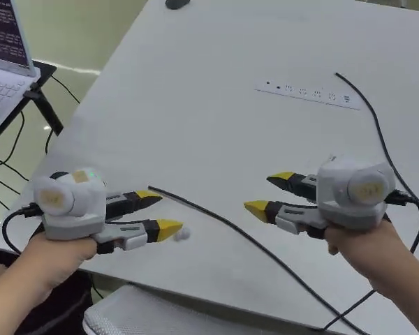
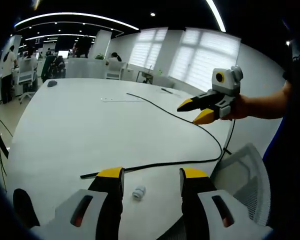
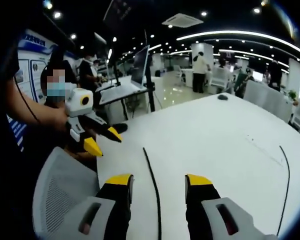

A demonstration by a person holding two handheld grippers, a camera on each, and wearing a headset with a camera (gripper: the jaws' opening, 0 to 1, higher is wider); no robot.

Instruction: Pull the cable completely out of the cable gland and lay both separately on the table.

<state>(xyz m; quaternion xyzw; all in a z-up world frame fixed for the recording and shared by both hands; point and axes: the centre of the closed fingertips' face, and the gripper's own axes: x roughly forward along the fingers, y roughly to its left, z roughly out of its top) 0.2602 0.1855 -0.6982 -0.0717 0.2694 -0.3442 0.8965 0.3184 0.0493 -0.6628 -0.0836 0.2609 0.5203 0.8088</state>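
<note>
A long black cable (image 1: pixel 227 225) lies on the white table (image 1: pixel 195 105), one end near my left gripper. The small white cable gland (image 1: pixel 182 234) lies apart from it, near the table's front edge. In the left gripper view the gland (image 2: pixel 138 192) sits just beyond the jaws and the cable (image 2: pixel 155 165) crosses a little farther out. My left gripper (image 1: pixel 160 213) is open and holds nothing. My right gripper (image 1: pixel 267 192) hovers open to the right, above the cable (image 3: pixel 151 175), which runs between its jaws in its own view.
A white power strip (image 1: pixel 307 93) lies at the far right, with another stretch of black cable (image 1: pixel 380 139) curving past it. A laptop (image 1: pixel 3 63) stands on a stand at the left. A mouse (image 1: pixel 176 3) is at the far edge. A grey mesh chair (image 2: pixel 242 172) stands at the front edge.
</note>
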